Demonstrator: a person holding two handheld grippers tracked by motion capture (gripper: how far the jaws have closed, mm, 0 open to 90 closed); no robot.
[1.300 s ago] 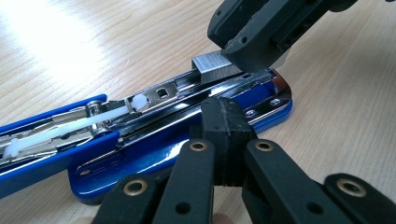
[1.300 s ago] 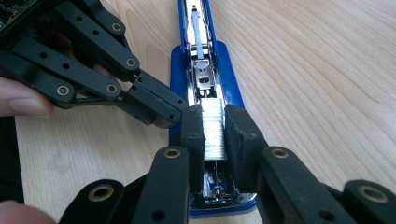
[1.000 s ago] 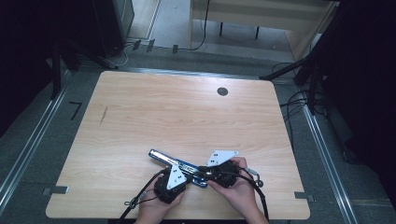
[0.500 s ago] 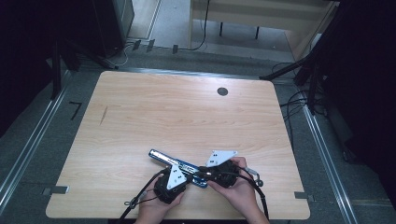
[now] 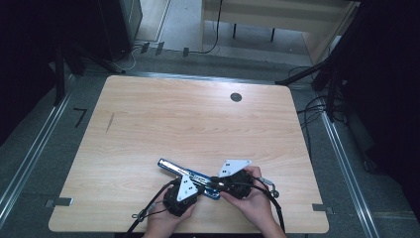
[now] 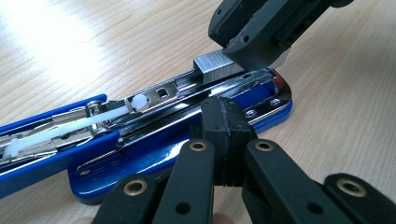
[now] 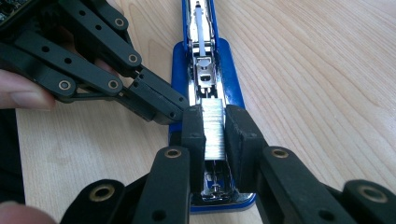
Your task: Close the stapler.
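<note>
A blue stapler [image 5: 184, 173] lies opened flat near the table's front edge, its chrome magazine [image 6: 154, 100] facing up. My right gripper [image 7: 215, 123] is shut on a short strip of staples [image 7: 214, 116] and holds it in the channel at the magazine's front end. From the left gripper view the staples [image 6: 215, 65] sit under the right gripper's fingers [image 6: 254, 32]. My left gripper [image 6: 224, 116] is shut with nothing between its jaws, and its tip rests against the side of the stapler [image 6: 140, 154]. In the right gripper view the left gripper [image 7: 161, 105] comes in from the left.
The wooden table [image 5: 198, 124] has a dark round cable hole [image 5: 236, 97] at the back right. Cables trail from both grippers over the front edge [image 5: 148, 213]. A person's hands [image 5: 257, 203] hold the grippers at the bottom of the high view.
</note>
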